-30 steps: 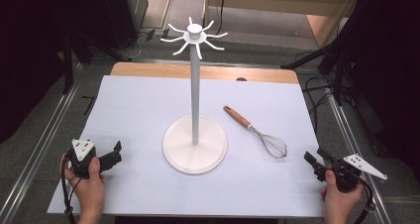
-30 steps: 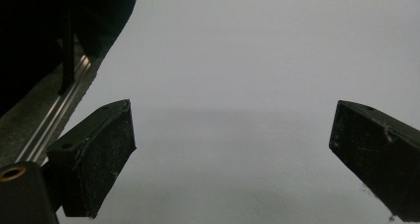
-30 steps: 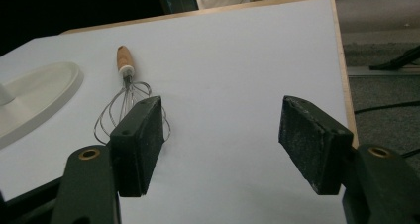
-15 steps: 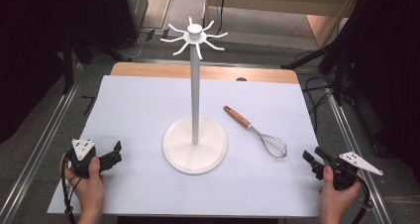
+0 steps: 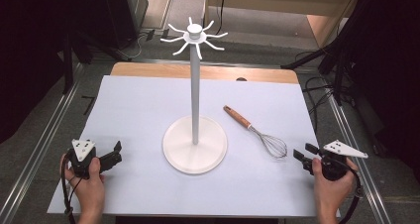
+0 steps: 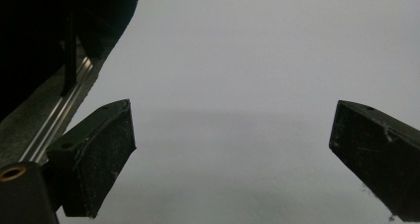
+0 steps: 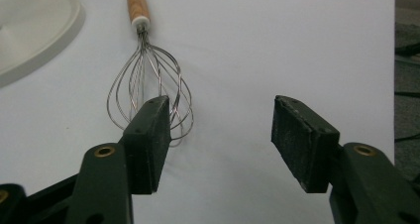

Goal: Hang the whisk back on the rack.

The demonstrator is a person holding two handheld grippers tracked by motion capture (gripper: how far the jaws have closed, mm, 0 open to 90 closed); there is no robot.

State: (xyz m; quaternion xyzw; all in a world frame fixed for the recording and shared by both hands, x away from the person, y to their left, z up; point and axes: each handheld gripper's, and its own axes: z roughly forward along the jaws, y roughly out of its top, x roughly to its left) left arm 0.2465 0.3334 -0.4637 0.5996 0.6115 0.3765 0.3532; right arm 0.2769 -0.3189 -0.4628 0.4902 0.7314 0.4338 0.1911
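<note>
Right tool point(image 5: 303, 154): held low at the counter's point(image 5: 138, 100) near right edge, aimed at the whisk point(image 5: 257, 133). Jaws stood partly open, having just been closing, with nothing between the pads; the wire head lay just ahead of the left jaw, untouched. The approach suggested a pick-up to come.

Whisk: flat on the counter, right of the stand point(image 5: 195, 135), wooden handle pointing away toward the far side, wire head nearest the right tool.

Stand: white, upright at centre, round base, hooks at top bare, likely the whisk's hanging place.

Left tool point(image 5: 113, 154): parked at the near left, jaws wide, empty, above bare counter.
</note>
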